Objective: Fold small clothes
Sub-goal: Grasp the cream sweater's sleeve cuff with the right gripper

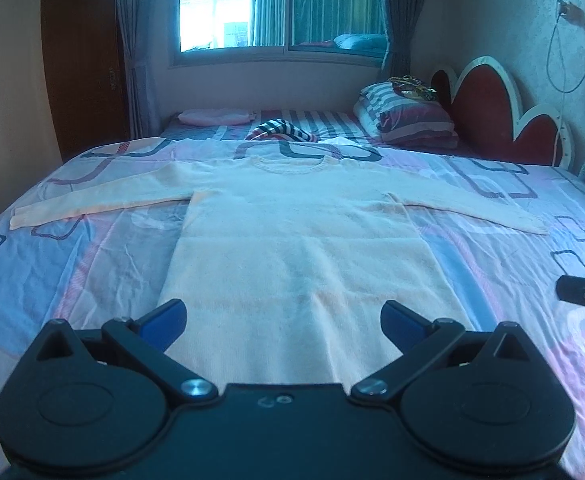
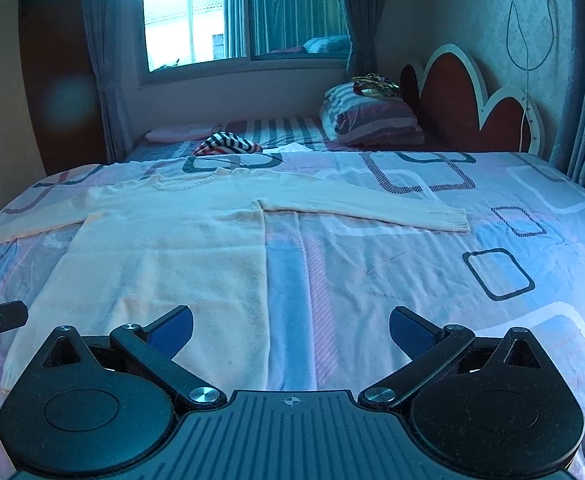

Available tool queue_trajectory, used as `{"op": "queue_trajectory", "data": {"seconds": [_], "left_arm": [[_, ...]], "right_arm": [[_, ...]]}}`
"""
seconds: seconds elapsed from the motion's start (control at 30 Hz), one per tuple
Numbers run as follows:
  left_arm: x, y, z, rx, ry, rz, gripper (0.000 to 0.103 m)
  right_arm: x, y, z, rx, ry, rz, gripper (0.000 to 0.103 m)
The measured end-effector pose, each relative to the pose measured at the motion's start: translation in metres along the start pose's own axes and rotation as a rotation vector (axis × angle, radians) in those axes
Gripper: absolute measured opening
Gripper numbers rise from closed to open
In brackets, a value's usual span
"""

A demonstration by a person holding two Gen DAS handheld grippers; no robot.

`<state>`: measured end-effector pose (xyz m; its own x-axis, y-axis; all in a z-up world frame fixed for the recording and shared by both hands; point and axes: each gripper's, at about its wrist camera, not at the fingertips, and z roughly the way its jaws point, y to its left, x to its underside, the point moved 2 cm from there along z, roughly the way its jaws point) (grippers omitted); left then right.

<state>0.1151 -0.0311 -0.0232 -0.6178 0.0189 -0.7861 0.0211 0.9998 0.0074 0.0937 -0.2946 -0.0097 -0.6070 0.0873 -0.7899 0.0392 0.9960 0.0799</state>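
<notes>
Sweater (image 1: 300,236) lies flat on bed (image 1: 512,272); left hand-held gripper (image 1: 283,322) and right hand-held gripper (image 2: 291,330) spread, empty.

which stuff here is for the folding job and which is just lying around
For the job: sweater, left tongs, right tongs, both open.

Lying about: striped cloth, pink pillow, folded striped bedding, cable.

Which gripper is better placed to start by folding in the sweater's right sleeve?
Probably right. The right gripper hangs open beside the sweater, with that sleeve ahead of it. The left gripper, also open, sits centred over the hem.
</notes>
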Motion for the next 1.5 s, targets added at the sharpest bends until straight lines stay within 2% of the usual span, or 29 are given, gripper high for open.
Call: {"op": "queue_trajectory", "data": {"seconds": [0.27, 0.37, 0.47, 0.6, 0.73, 0.87, 0.9, 0.93, 0.97, 1.17, 1.2, 1.37, 1.4, 1.43, 1.5], "left_arm": [[-0.028, 0.001, 0.062, -0.022, 0.003, -0.01, 0.103], [-0.039, -0.001, 0.086, -0.024, 0.008, -0.006, 0.103], [-0.05, -0.005, 0.113, -0.038, 0.022, 0.004, 0.103], [-0.059, -0.005, 0.148, -0.022, 0.085, -0.013, 0.103], [-0.062, -0.004, 0.178, -0.075, 0.131, -0.033, 0.102], [-0.06, -0.006, 0.196, -0.103, 0.161, 0.018, 0.1], [-0.06, -0.006, 0.198, -0.104, 0.161, 0.022, 0.1], [-0.061, -0.006, 0.202, -0.115, 0.162, 0.029, 0.1], [-0.061, -0.006, 0.206, -0.124, 0.167, 0.034, 0.1], [-0.066, -0.007, 0.224, -0.124, 0.2, 0.024, 0.1], [-0.067, -0.007, 0.226, -0.121, 0.2, 0.027, 0.1], [-0.076, -0.005, 0.231, -0.12, 0.184, 0.018, 0.1], [-0.079, -0.002, 0.23, -0.122, 0.175, 0.005, 0.1], [-0.082, 0.002, 0.23, -0.124, 0.167, -0.009, 0.1], [-0.088, 0.01, 0.23, -0.123, 0.153, -0.024, 0.1]], "right_arm": [[-0.029, -0.038, 0.066, 0.039, 0.016, 0.067, 0.103], [-0.043, -0.061, 0.093, 0.085, 0.006, 0.103, 0.103], [-0.058, -0.096, 0.124, 0.145, -0.013, 0.179, 0.103], [-0.074, -0.158, 0.164, 0.17, -0.055, 0.365, 0.103], [-0.081, -0.211, 0.202, 0.195, -0.079, 0.503, 0.103], [-0.08, -0.242, 0.228, 0.219, -0.106, 0.554, 0.102], [-0.077, -0.247, 0.235, 0.217, -0.099, 0.575, 0.083], [-0.075, -0.252, 0.241, 0.221, -0.083, 0.596, 0.055], [-0.072, -0.258, 0.246, 0.224, -0.068, 0.619, 0.052], [-0.055, -0.278, 0.265, 0.185, -0.026, 0.758, 0.052], [-0.052, -0.283, 0.267, 0.173, -0.043, 0.79, 0.052], [-0.061, -0.285, 0.277, 0.196, -0.074, 0.786, 0.049], [-0.063, -0.286, 0.28, 0.211, -0.068, 0.778, 0.04], [-0.064, -0.287, 0.284, 0.219, -0.051, 0.774, 0.009], [-0.071, -0.289, 0.287, 0.241, -0.056, 0.739, 0.005]]}}
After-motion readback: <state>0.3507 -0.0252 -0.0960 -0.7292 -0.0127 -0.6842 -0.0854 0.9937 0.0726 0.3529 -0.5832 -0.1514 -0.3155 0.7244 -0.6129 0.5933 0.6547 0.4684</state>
